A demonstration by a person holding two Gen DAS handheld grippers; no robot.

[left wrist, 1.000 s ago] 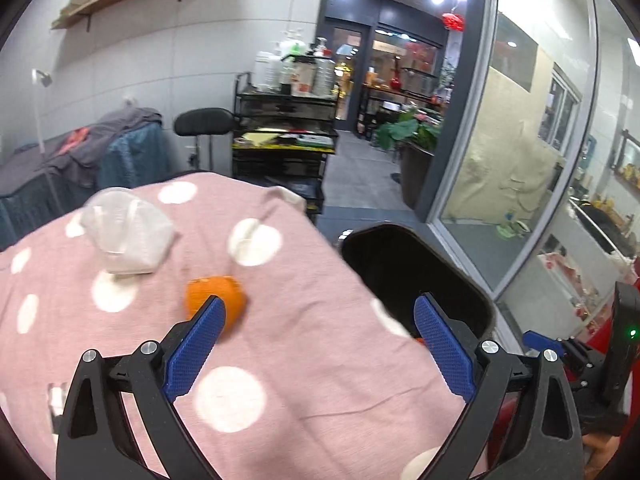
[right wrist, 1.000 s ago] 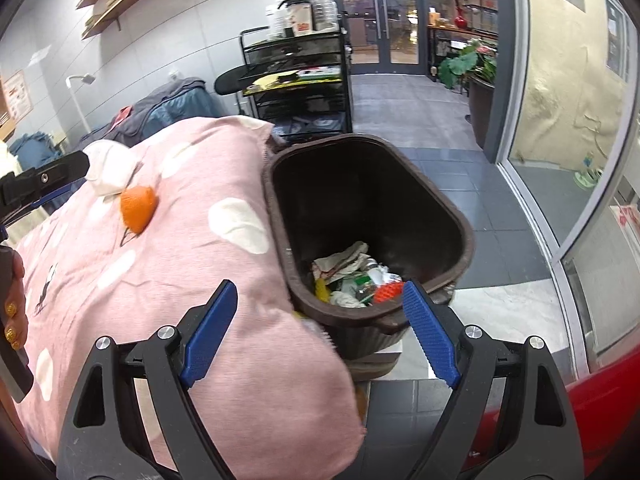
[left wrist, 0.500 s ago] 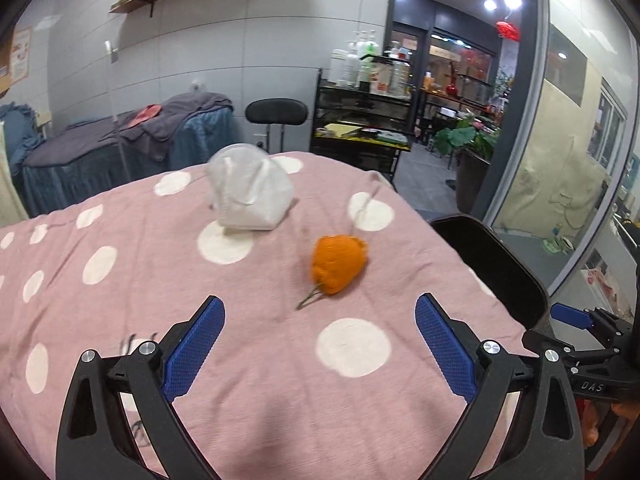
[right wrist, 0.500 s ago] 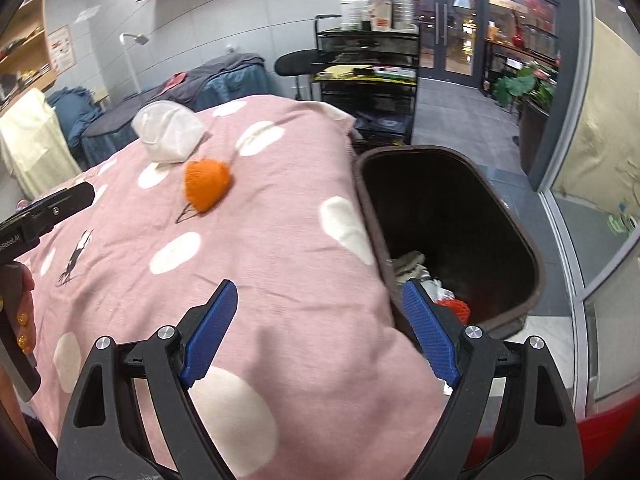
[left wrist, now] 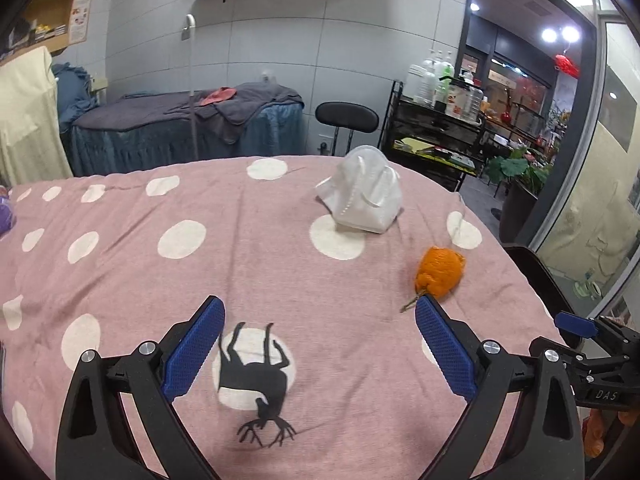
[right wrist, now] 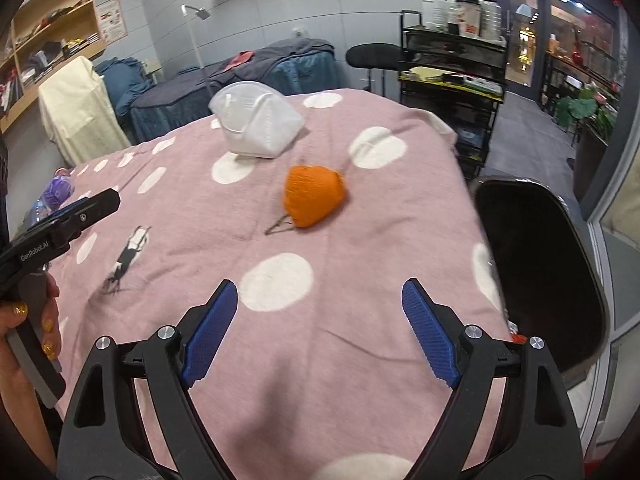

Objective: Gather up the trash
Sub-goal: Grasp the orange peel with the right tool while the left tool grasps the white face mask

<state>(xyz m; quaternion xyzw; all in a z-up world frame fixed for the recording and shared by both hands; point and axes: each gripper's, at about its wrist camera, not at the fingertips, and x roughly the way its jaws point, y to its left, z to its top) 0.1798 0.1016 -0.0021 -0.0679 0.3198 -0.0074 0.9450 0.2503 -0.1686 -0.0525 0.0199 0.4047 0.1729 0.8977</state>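
Observation:
An orange peel (left wrist: 440, 270) (right wrist: 314, 195) lies on the pink polka-dot cloth (left wrist: 240, 264) (right wrist: 360, 360). A white face mask (left wrist: 362, 196) (right wrist: 256, 120) lies beyond it. A dark trash bin (right wrist: 536, 272) (left wrist: 536, 276) stands at the cloth's right edge. My left gripper (left wrist: 318, 344) is open and empty over the cloth, left of the peel; it also shows in the right wrist view (right wrist: 96, 206). My right gripper (right wrist: 318, 330) is open and empty, short of the peel; it also shows in the left wrist view (left wrist: 580, 326).
A purple object (right wrist: 58, 190) lies at the cloth's far left. A black deer print (left wrist: 256, 380) is on the cloth. Behind stand a massage bed (left wrist: 188, 132), a black stool (left wrist: 346, 118) and a black cart with bottles (right wrist: 452, 60). Glass walls are on the right.
Both cameras have swung left, away from the bin and over the cloth. The peel and mask now sit nearer the middle of the right view. Both grippers stay open.

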